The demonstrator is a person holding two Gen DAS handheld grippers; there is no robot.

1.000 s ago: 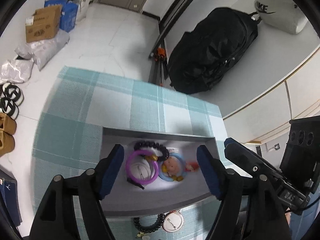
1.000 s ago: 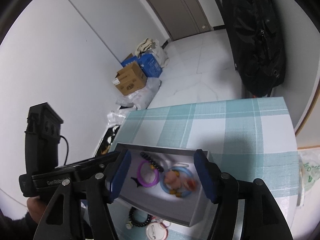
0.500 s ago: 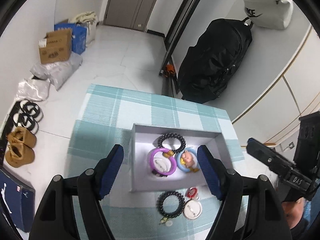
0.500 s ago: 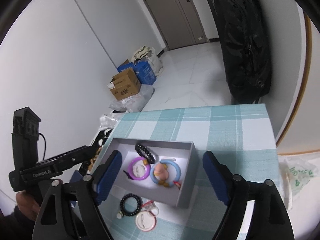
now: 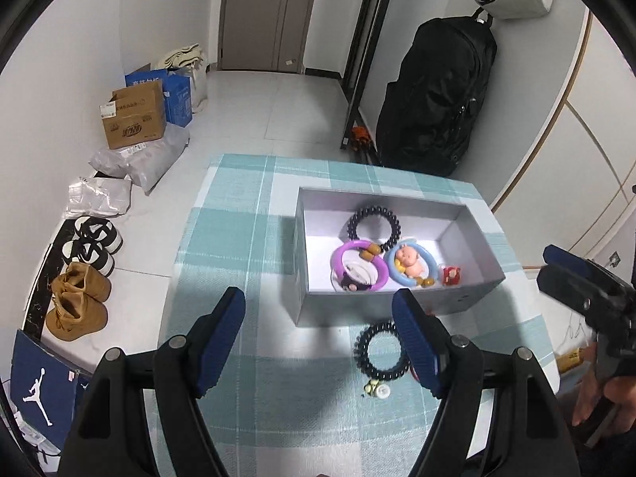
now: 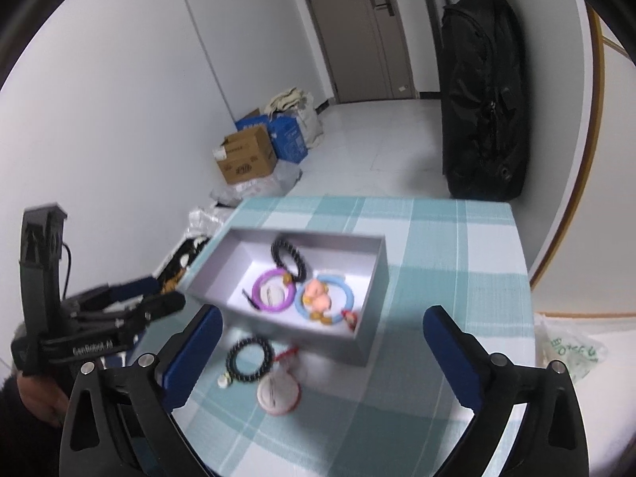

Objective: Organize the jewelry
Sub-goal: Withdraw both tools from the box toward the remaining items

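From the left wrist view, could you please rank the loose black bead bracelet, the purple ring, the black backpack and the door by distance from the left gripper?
1. Loose black bead bracelet: on the tablecloth, just ahead of the left gripper, by its right finger.
2. Purple ring: inside the grey box.
3. Black backpack: on the floor beyond the table, right.
4. Door: far wall.

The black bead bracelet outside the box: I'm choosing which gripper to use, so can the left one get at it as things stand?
Probably yes. The left gripper is open and empty, and the black bead bracelet lies uncovered on the tablecloth beside its right finger.
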